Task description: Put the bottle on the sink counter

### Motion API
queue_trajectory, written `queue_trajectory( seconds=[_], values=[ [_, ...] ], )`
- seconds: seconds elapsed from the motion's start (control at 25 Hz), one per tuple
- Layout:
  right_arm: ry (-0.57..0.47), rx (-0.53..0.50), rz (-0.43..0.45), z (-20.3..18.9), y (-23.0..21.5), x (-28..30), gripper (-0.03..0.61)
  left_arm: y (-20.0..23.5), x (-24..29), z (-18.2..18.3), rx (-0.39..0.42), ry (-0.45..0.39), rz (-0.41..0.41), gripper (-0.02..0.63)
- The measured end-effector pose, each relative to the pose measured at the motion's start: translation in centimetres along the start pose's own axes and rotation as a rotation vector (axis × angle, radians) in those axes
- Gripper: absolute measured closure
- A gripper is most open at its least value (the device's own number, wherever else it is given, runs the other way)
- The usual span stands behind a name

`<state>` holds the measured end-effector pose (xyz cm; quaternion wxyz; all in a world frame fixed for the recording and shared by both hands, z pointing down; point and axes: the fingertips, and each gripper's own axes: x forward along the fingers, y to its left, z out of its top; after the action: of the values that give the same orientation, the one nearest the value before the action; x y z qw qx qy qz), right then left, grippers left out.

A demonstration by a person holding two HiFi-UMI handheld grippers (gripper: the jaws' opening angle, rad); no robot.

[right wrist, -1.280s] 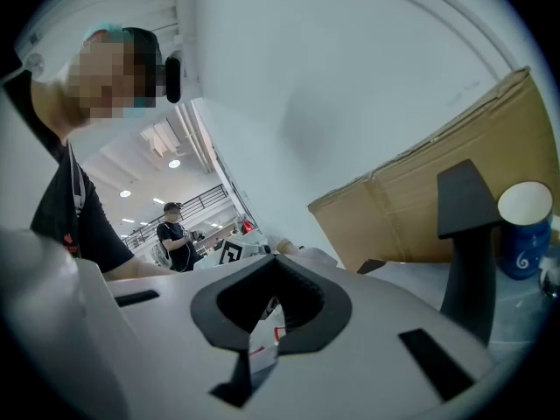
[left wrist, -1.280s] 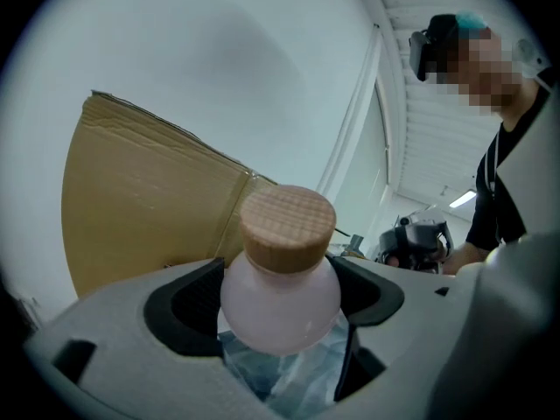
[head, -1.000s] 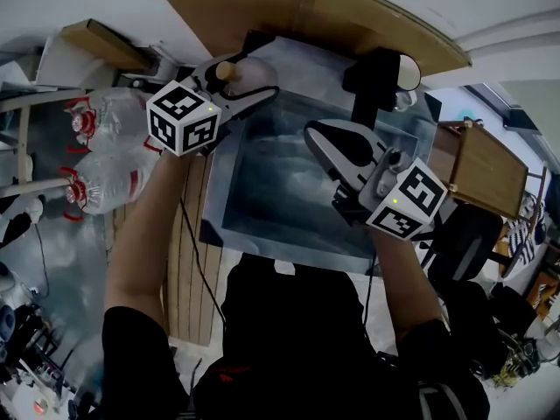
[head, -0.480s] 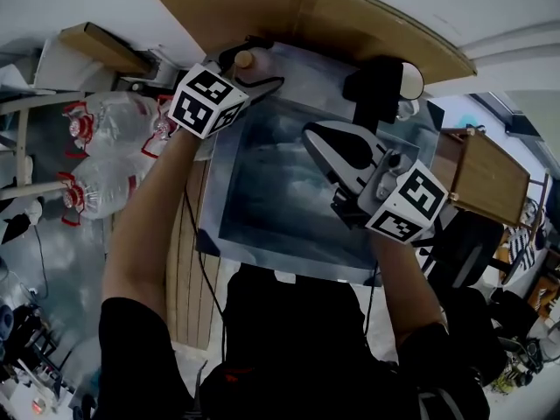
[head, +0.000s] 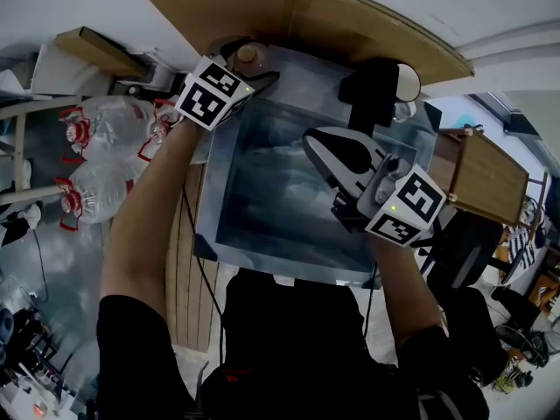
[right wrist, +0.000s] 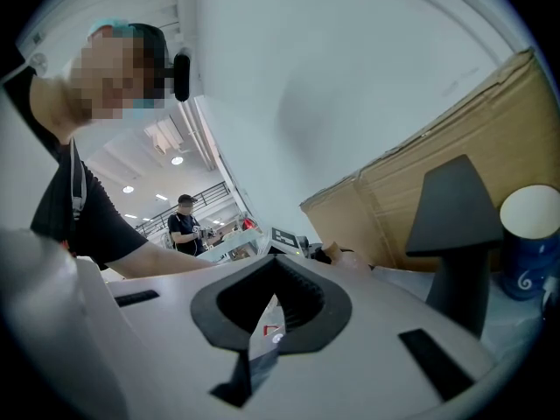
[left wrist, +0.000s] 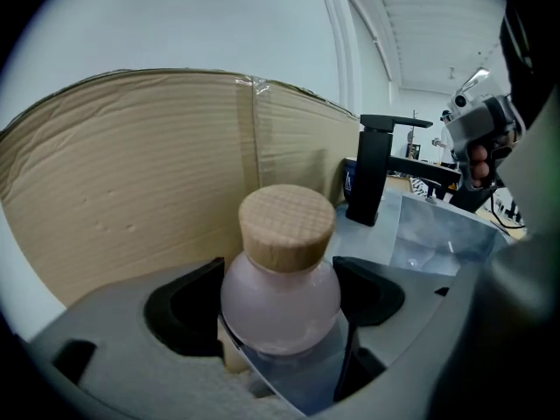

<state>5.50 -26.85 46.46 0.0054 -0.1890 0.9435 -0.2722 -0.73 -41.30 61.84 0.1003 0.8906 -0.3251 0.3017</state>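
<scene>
A frosted pale-pink bottle (left wrist: 282, 294) with a round wooden cap (head: 248, 55) stands upright between the jaws of my left gripper (head: 255, 71), which is shut on its body. It is over the back left corner of the steel sink counter (head: 302, 66), close to the cardboard sheet (left wrist: 131, 173). Whether its base touches the counter is hidden. My right gripper (head: 318, 139) hovers over the sink basin (head: 280, 191), shut with nothing in it (right wrist: 273, 257). From the right gripper view the bottle (right wrist: 348, 257) shows small, far off.
A black faucet (head: 371, 91) and a paper cup (head: 405, 80) stand at the sink's back right. Large water jugs (head: 103, 122) lie on the floor to the left. A wooden stand (head: 486, 171) is at the right. Another person (right wrist: 186, 221) stands far off.
My left gripper has carried the bottle away from me, from above the sink's left rim to the back left corner by the cardboard. The right gripper has hardly moved.
</scene>
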Motion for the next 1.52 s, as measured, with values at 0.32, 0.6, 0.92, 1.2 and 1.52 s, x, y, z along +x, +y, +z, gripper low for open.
queue_trajectory(
  seconds=[0.32, 0.6, 0.92, 1.2, 1.52],
  values=[
    [-0.004, 0.004, -0.002, 0.2, -0.3, 0.0, 0.575, 0.3, 0.9, -0.3, 0.009, 0.030, -0.006, 0.224],
    [-0.001, 0.010, -0.002, 0.0, -0.5, 0.0, 0.575, 0.3, 1.2, -0.2, 0.008, 0.036, -0.015, 0.224],
    [-0.006, 0.008, -0.005, 0.4, -0.4, 0.2, 0.575, 0.2, 1.3, -0.3, 0.014, 0.034, -0.026, 0.224],
    [-0.006, 0.006, -0.012, 0.3, -0.4, 0.0, 0.575, -0.1, 1.2, -0.3, 0.020, 0.023, -0.034, 0.224],
    [0.000, 0.001, -0.015, 0.2, -0.2, -0.1, 0.575, 0.0, 1.2, -0.2, 0.023, 0.011, -0.033, 0.222]
  ],
)
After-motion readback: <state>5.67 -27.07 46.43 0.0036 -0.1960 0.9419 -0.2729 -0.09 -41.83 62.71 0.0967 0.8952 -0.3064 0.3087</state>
